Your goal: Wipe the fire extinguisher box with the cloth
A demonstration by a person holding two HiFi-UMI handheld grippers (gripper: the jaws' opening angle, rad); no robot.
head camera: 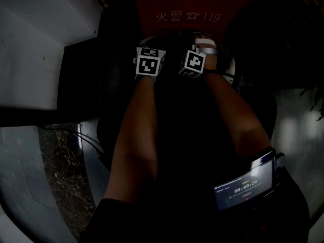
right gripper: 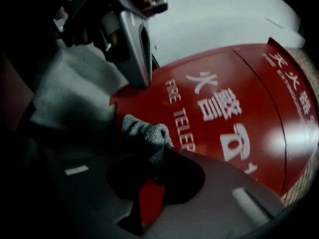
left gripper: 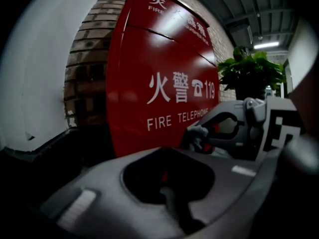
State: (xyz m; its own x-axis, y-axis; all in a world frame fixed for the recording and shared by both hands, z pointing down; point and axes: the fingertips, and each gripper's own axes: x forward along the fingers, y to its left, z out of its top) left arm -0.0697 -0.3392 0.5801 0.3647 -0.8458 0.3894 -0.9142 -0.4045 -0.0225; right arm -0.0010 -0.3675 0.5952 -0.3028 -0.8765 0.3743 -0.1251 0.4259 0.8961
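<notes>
1. Right claw (right gripper: 151, 154) is clamped on a grey woven cloth (right gripper: 144, 131), which bunches out past its tips.
2. Left claw (left gripper: 169, 156) has its jaws together with nothing between them, and it sits just beside the right one.
3. We see the red fire extinguisher box (left gripper: 164, 59) standing upright ahead of both claws, against a brick wall (left gripper: 89, 68). Its front carries white characters, a telephone symbol and "119".
4. The cloth is low on the box front, near the lower edge. We cannot tell whether it is touching the metal.
5. We judge that the step in hand is bringing the cloth to the front panel, at or just before the start of a wiping stroke.
6. The next move, as we read it, calls for pressing the cloth flat on the panel and sweeping across it. The hard jaw tips should stay off the paint.
7. We count:
   - one box
   - one cloth
   - two claws
   - one potted plant (left gripper: 249, 71) to the box's right
   - one lit timer screen (head camera: 243, 187) near our right forearm
</notes>
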